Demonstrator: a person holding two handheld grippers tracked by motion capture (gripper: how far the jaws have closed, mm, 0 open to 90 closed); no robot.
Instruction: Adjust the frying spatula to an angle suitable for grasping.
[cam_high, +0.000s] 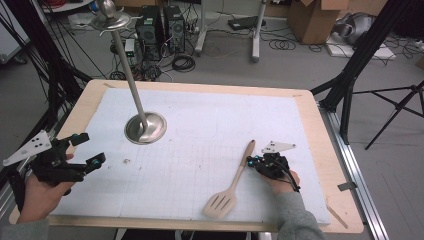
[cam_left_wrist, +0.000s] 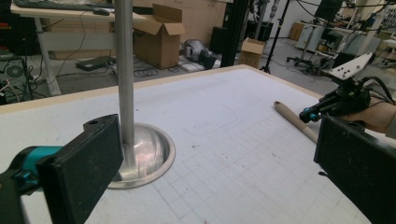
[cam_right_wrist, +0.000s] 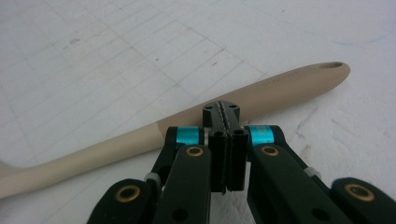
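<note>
While a metal stand (cam_high: 145, 127) rises toward the surface's (cam_high: 200, 90) far left, we see the wooden spatula (cam_high: 235, 181) just beyond the right gripper's (cam_right_wrist: 226, 116) closed fingers; the left gripper (cam_high: 85, 150) gapes open, empty.

Beige slotted spatula (cam_high: 232, 185) flat on gridded mat, head toward person.

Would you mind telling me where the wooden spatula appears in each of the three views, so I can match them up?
High view: the wooden spatula lies lower centre-right, slotted head nearest the person.
Left gripper view: its handle end shows at the right, by the right gripper.
Right gripper view: its handle runs across the middle, behind the shut jaws.
Shared landmark: the gridded white mat.
</note>
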